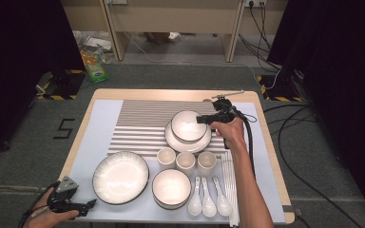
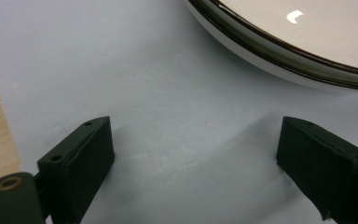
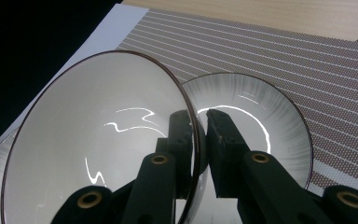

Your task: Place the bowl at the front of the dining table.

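A white bowl with a dark rim (image 1: 187, 125) is over a ribbed white plate (image 1: 173, 141) at the middle right of the table. My right gripper (image 1: 203, 119) is shut on the bowl's right rim. In the right gripper view the bowl (image 3: 98, 140) stands tilted, with its rim pinched between my right gripper's (image 3: 198, 122) jaws, and the plate (image 3: 261, 116) lies behind it. My left gripper (image 1: 89, 205) rests open at the table's near left corner. In the left gripper view the left gripper (image 2: 196, 149) has only pale mat between its jaws.
A large dark-rimmed plate (image 1: 120, 176) (image 2: 279, 51) lies just right of the left gripper. A second bowl (image 1: 171, 187), three cups (image 1: 186, 161), three spoons (image 1: 208, 199) and chopsticks (image 1: 230, 190) fill the near right. A striped mat (image 1: 142, 123) covers the middle.
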Demonstrator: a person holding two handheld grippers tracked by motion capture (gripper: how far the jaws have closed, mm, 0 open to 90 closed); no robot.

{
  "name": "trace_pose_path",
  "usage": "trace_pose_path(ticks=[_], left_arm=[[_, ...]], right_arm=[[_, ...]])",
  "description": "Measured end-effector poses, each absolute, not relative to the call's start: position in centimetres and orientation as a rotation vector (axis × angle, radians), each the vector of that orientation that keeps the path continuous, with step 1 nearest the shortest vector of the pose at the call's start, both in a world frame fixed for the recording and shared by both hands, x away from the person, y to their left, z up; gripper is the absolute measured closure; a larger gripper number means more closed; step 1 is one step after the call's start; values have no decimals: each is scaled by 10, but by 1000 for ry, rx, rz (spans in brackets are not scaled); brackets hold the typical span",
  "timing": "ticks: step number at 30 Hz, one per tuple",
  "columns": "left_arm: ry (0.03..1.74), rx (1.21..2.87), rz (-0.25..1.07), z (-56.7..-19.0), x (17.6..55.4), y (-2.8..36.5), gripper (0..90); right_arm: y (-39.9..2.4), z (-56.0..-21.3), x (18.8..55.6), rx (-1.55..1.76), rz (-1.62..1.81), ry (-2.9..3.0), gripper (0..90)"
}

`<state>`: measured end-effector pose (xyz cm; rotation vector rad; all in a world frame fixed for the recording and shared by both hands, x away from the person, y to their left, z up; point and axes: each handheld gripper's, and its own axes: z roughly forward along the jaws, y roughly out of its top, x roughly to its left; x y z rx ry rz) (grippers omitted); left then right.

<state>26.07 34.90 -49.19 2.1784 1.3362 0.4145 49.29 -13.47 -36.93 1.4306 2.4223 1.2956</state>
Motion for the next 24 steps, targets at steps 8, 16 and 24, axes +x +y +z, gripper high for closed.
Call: trace_pose_path(ticks=[8,16,24], left_arm=[[1327,2176,414,-492,260,350,98],[1331,2179,417,-492,260,349,97],[1329,2171,418,-493,260,350,98]], right_arm=[[-139,-385,503,1500,1296,2399,799],[-145,-403,511,1546,1270,2394,799],[-146,-416,517,1580,1232,2388,799]])
